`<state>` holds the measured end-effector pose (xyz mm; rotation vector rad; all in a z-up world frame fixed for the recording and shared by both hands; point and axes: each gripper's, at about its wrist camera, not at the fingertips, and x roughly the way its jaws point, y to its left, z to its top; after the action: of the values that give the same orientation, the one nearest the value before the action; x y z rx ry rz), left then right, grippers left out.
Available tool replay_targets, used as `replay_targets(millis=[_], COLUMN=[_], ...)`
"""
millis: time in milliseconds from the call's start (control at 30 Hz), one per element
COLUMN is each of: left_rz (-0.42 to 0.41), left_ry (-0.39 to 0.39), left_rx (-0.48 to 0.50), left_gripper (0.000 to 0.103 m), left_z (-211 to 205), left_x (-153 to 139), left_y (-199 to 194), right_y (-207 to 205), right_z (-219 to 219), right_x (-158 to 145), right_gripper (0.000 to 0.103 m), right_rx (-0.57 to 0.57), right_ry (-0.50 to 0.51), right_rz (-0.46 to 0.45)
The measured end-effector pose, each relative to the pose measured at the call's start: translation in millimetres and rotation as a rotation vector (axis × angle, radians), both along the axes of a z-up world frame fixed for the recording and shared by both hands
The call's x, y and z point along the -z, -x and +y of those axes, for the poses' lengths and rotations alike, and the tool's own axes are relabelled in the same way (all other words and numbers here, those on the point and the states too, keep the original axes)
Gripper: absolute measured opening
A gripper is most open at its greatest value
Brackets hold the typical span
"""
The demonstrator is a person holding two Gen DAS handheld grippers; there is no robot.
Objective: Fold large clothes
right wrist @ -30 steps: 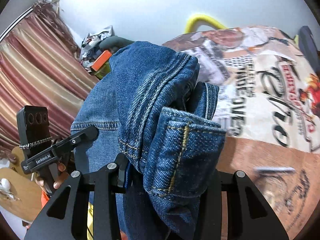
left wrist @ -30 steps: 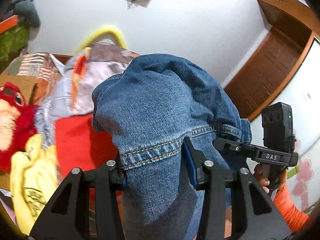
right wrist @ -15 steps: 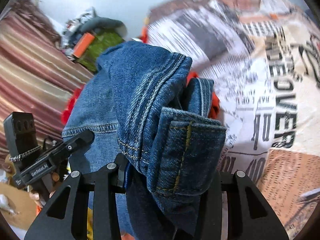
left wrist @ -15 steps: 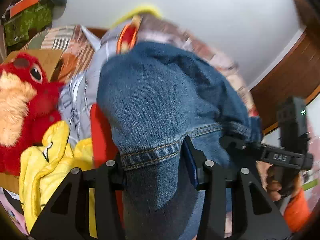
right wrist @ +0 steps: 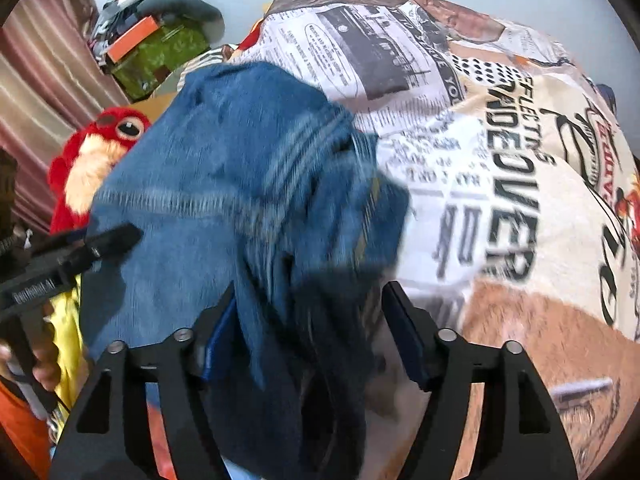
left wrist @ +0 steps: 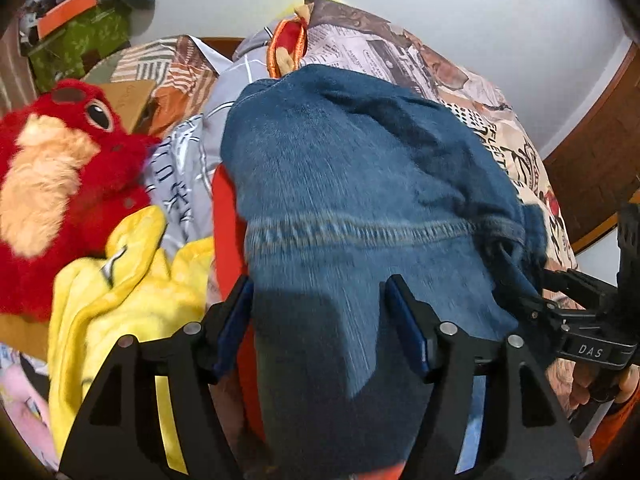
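Note:
A pair of blue denim jeans (left wrist: pixel 352 184) hangs folded over both grippers above the bed. My left gripper (left wrist: pixel 320 312) has its jaws set wide, and the denim runs loosely between them. My right gripper (right wrist: pixel 308 320) stands the same way, jaws apart with the blurred jeans (right wrist: pixel 224 184) draped through the gap. The right gripper's body shows at the right of the left wrist view (left wrist: pixel 580 320). The left gripper's body shows at the left of the right wrist view (right wrist: pixel 60 256).
A bedspread with newspaper print (right wrist: pixel 500 160) covers the bed. A red plush toy (left wrist: pixel 52 184), a yellow garment (left wrist: pixel 120 280) and a red cloth (left wrist: pixel 226 232) lie at the left. A green camouflage bag (right wrist: pixel 156 56) sits against the wall.
Both grippers have tipped down toward the bed with the jeans. Their jaws have spread wider, and the denim now slides blurred between them instead of being pinched.

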<state>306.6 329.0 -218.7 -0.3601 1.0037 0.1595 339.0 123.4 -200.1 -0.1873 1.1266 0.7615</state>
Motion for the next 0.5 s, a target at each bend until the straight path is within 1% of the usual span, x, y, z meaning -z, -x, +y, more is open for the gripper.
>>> replay_targets(millis=[67,100,167,233,333,400,500], left_rz=[0.017,0.017,0.022,0.024,0.025,0.005,-0.059], left_ry=[-0.055,-0.085,-0.15,-0.168,-0.169,-0.207,-0.256], left_rx=[0.013,0.019,0.028,0.023,0.002,-0.01,-0.014], left_gripper=[0.068,0.069,0.073,0.073,0.072,0.072,0.072], left_z=[-11.1,-16.5,-28.7,-35.7,-42.0,-50.5,-64.6], left_x=[-2.3,-3.2,-3.9,-4.1,-12.0,-27.5,-60.2], left_y=[14.7,22.2,40.8,58.5,78.9,93.8,112.7], right_y=[4.0,8.7,13.8,23.0,38.6,51.2,68.1], right_z=[-14.8,-24.3,-33.5,-43.6,-55.3,-62.9,-76.1], right_x=[-1.0,-4.3,-5.4,-8.5,-19.9,-35.1,-70.8], right_gripper=[0.069,0.071,0.071,0.071,0.071,0.071,0.071], right_rx=[0.013,0.028,0.041,0.049,0.052,0.044,0.041], right_ry=[-0.014,-0.032,-0.031,-0.024,0.001,-0.009,-0.082], right_rz=[0.005,0.015,0.037,0.042,0.007,-0.032,-0.09])
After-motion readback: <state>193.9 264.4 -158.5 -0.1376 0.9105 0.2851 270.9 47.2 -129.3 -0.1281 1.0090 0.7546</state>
